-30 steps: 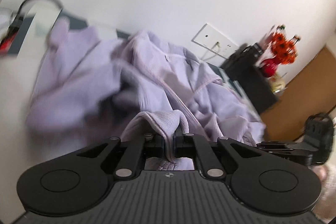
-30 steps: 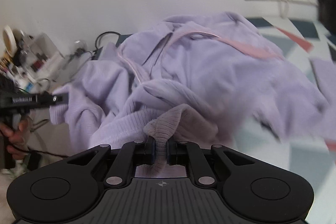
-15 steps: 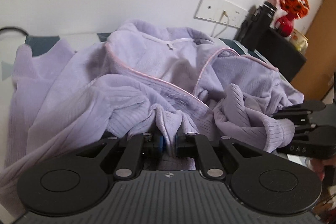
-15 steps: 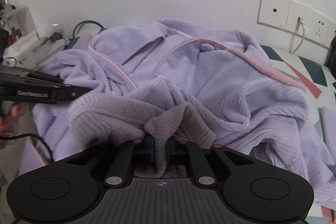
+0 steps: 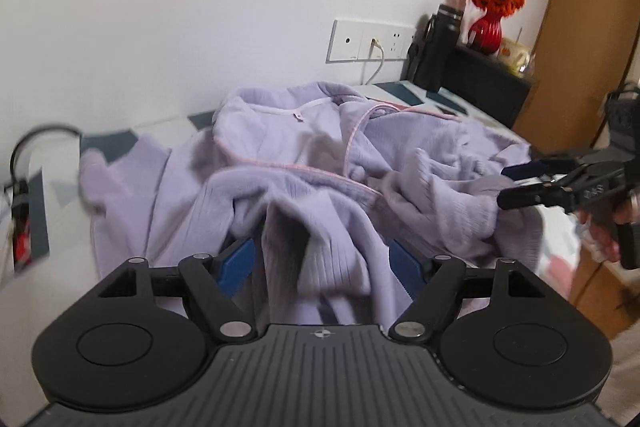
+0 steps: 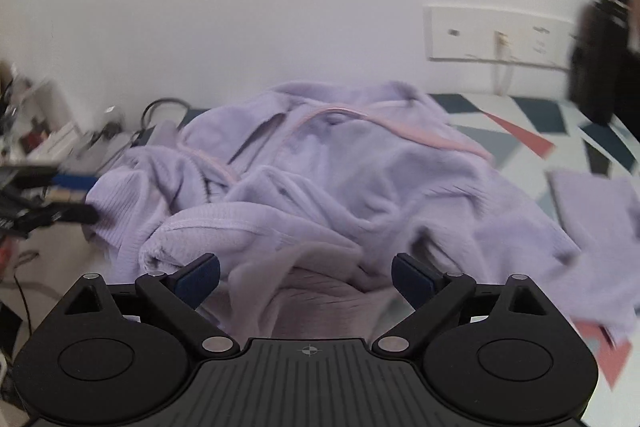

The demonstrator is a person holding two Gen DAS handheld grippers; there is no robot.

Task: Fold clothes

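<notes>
Left gripper (image 5: 322, 261): jaws opening, spread wide, with a ridge of the lilac robe (image 5: 328, 163) between the blue pads but not pinched. Right gripper (image 6: 306, 277): jaws opening, likewise wide, with a fold of the same robe lying loose between them. One robe lies crumpled on the patterned desk (image 6: 520, 131) against the wall. One folded lilac piece (image 6: 592, 203) lies beside it.

Garment (image 5: 320, 163) — seemingly soft ribbed fleece
</notes>
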